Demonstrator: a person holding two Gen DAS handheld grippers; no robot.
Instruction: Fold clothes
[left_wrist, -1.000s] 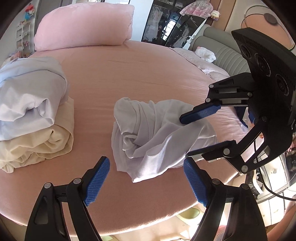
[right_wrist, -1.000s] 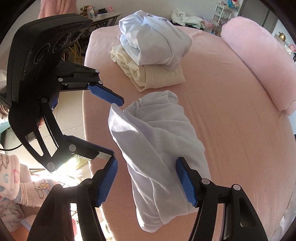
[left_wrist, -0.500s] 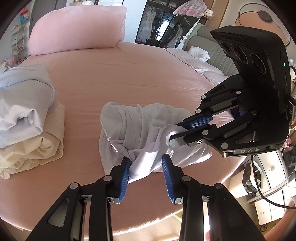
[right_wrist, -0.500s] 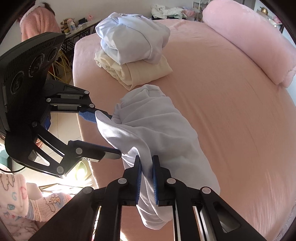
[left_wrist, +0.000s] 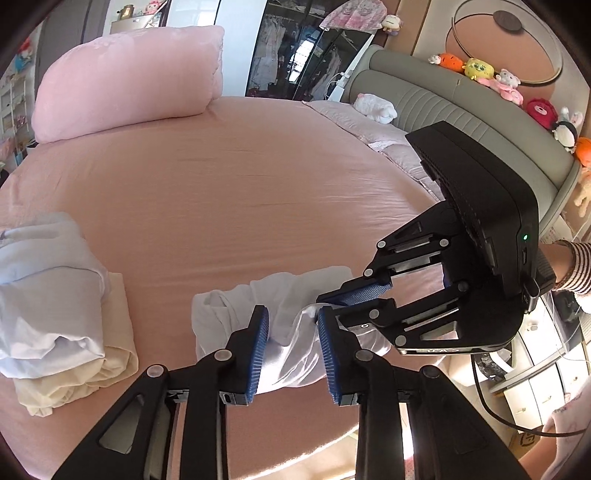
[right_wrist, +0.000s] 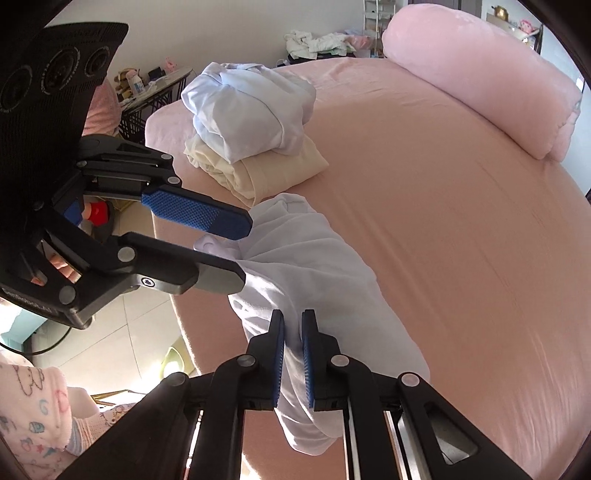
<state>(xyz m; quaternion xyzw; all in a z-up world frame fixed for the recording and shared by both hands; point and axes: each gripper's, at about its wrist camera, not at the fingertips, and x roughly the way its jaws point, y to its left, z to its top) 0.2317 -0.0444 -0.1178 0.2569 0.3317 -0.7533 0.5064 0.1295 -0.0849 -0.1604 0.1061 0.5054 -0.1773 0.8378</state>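
Left wrist: both grippers (left_wrist: 291, 321) (right_wrist: 293, 325) apparently pinch garment (right_wrist: 306, 266).

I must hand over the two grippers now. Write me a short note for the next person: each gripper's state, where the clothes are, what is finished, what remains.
Left gripper: just closed on a bunch of the crumpled white cotton garment.
Right gripper: shut on the same garment's other end.
The garment is near the front edge of the pink bed.
Done: a folded pale blue garment stacked on a folded cream garment.
Left: spread and fold the white one, then stack it.
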